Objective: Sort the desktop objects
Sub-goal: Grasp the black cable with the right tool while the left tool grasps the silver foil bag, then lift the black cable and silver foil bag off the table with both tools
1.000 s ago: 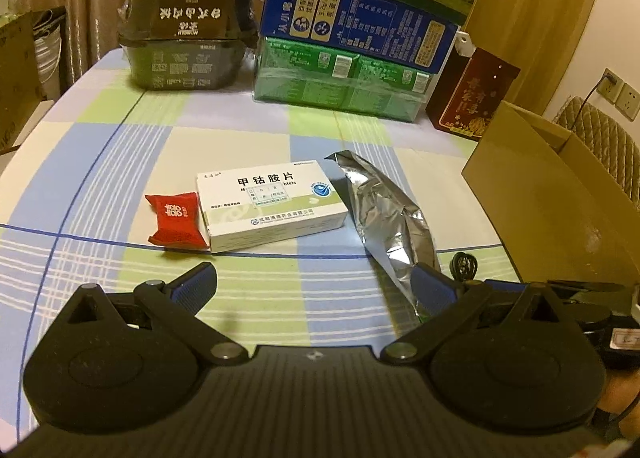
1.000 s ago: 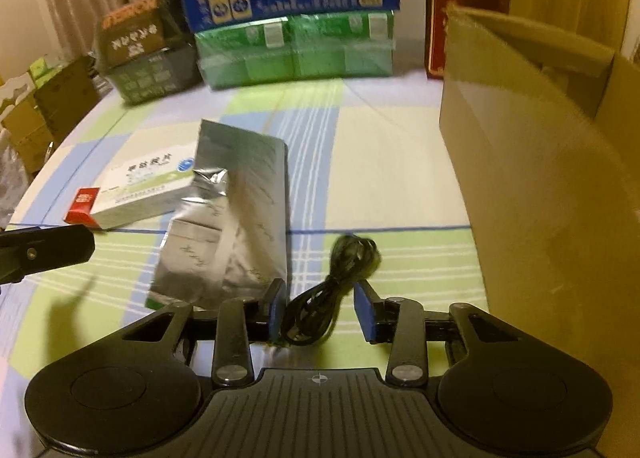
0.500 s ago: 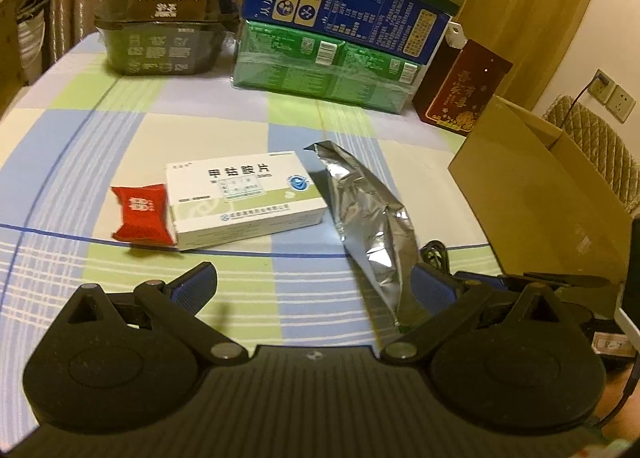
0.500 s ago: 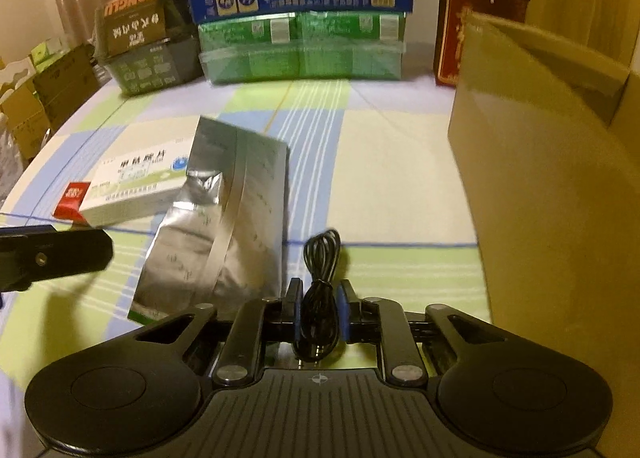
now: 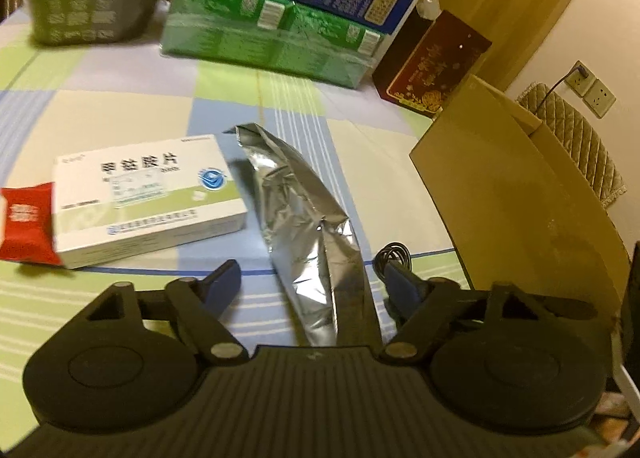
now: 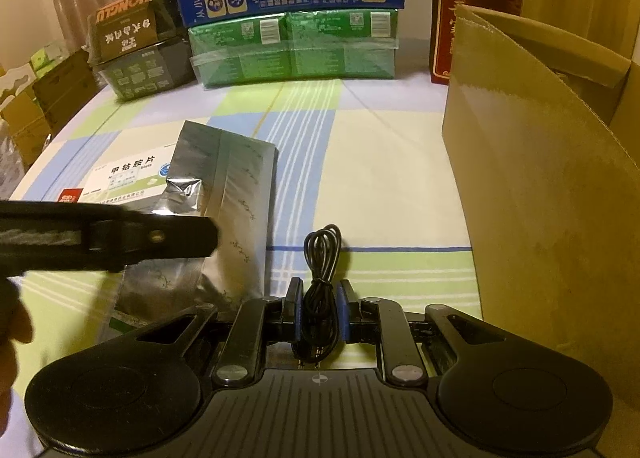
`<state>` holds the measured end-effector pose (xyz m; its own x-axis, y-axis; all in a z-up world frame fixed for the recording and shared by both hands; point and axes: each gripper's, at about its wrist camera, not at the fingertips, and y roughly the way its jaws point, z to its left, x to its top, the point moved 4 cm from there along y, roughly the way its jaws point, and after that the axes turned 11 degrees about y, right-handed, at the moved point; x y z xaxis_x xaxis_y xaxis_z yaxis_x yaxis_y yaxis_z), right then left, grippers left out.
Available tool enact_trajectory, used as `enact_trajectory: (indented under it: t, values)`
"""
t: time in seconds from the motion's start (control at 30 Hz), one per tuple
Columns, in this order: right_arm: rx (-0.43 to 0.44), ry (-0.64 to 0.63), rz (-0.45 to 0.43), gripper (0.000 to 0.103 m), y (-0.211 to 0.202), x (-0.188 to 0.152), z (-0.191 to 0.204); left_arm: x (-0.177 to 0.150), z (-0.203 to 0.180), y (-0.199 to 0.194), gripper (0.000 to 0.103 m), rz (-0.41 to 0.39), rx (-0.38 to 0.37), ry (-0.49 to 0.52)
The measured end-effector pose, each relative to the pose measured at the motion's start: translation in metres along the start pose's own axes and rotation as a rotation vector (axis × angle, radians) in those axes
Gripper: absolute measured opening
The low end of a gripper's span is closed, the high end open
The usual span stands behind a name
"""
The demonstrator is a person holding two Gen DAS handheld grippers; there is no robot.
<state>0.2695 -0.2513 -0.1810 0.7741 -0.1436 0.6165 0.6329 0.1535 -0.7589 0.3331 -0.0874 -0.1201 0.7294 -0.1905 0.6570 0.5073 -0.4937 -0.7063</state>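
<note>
My right gripper (image 6: 319,300) is shut on a coiled black cable (image 6: 322,248), whose loop sticks out ahead of the fingers over the checked tablecloth. My left gripper (image 5: 310,274) is open and low, its fingers either side of the near end of a crumpled silver foil pouch (image 5: 298,206). Left of the pouch lie a white medicine box (image 5: 148,198) and a red snack packet (image 5: 24,224). The right wrist view shows the same pouch (image 6: 234,194), the box (image 6: 124,174) and the left gripper's finger (image 6: 108,236) crossing above the pouch.
An open cardboard box (image 6: 540,186) stands at the right, close to the cable; it also shows as the cardboard box (image 5: 516,214). Blue and green cartons (image 6: 292,30), a dark package (image 6: 136,54) and a red box (image 6: 452,18) line the table's back. A hand (image 6: 12,322) is at the left edge.
My right gripper closed on the black cable. My left gripper moved forward and right, from in front of the medicine box to around the pouch's near end.
</note>
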Motion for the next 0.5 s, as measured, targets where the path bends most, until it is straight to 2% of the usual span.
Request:
enact_trajectory:
  t: [0.13, 0.17, 0.3, 0.5]
  values:
    - [-0.005, -0.034, -0.009, 0.015, 0.0001, -0.0024, 0.0012, -0.0028, -0.0026, 0.0117, 0.053, 0.034, -0.011, 0.014]
    - [-0.005, -0.045, -0.010, 0.016, 0.0004, -0.0033, 0.0021, -0.0035, -0.0035, 0.0121, 0.045, 0.035, -0.021, 0.015]
    - [-0.018, -0.067, -0.010, 0.019, 0.0035, -0.0047, 0.0042, -0.0043, -0.0048, 0.0088, 0.039, 0.040, -0.020, 0.028]
    - [-0.030, -0.080, -0.011, 0.020, 0.0034, -0.0057, 0.0067, -0.0058, -0.0063, 0.0041, 0.037, 0.052, 0.005, 0.065]
